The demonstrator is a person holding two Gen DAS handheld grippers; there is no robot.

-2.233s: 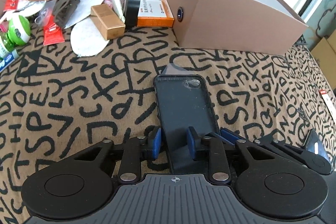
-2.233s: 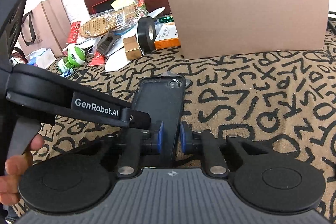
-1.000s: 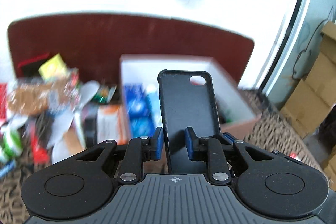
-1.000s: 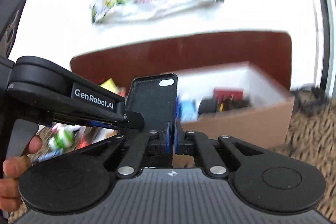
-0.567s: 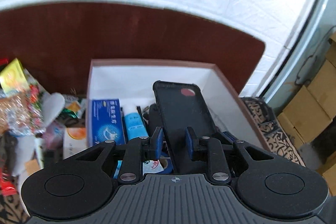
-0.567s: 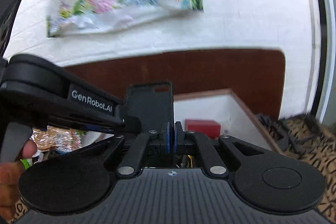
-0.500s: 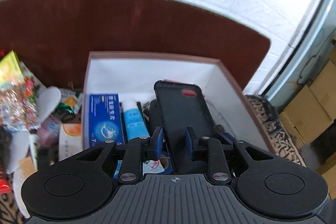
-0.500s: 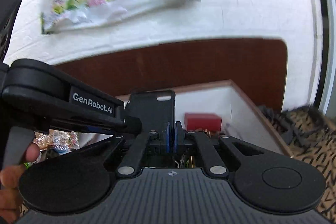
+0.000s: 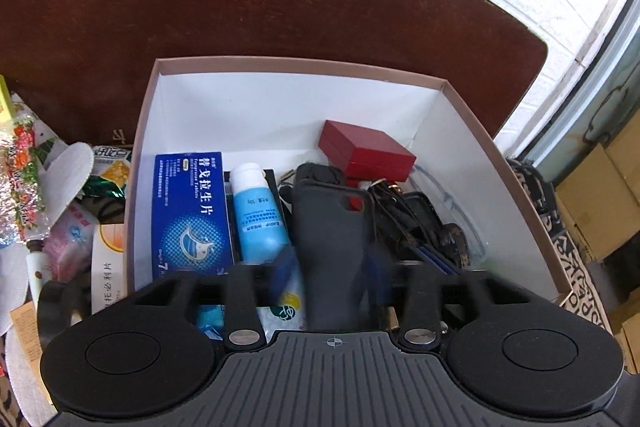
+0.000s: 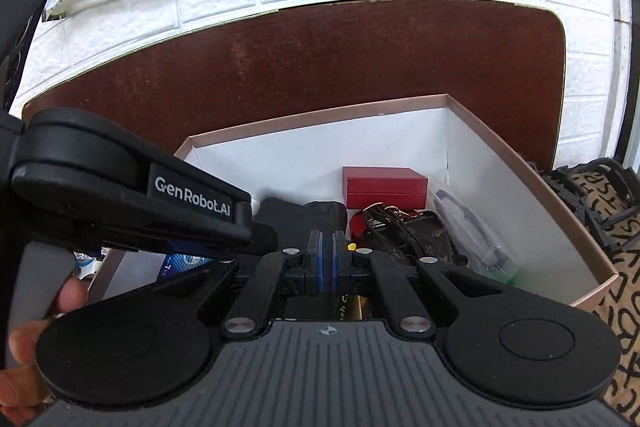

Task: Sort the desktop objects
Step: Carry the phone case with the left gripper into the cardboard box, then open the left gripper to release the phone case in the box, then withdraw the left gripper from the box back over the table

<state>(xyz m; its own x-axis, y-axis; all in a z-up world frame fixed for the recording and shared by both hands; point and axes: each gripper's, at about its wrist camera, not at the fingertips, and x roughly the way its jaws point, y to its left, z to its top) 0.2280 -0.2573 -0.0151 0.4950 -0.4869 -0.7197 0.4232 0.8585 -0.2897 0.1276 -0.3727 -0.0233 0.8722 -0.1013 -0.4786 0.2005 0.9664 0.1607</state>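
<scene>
Phone case: the black phone case (image 9: pixel 332 239) is over the open box (image 9: pixel 472 131), right above the things inside it. Its low end sits between the left tongs (image 9: pixel 330 267).
Which way it points: its long side runs away from the left tongs toward the far wall of the box. The end with the camera hole is the far end. It leans forward and down into the box.
Left tongs: the jaws are opening now. The blue pads look blurry and stand off both sides of the case, so it looks let go.
Right tongs: the right tongs (image 10: pixel 327 259) are clenched tight, pad against pad, with nothing seen between them. They sit beside the case, over the box.
In the box: a blue medicine box (image 9: pixel 192 215), a blue tube (image 9: pixel 258 219), a red case (image 9: pixel 366 155), a dark pouch with keys (image 9: pixel 412 223) and a clear plastic thing (image 10: pixel 468 231) lie there already.
Done: several things look sorted, and the phone case is almost in.
Left to do: more packets and a white insole (image 9: pixel 68 171) lie outside the box on the left, so it looks like more sorting is needed.
Hand: a hand (image 10: pixel 24 343) holds the left tool's handle.
</scene>
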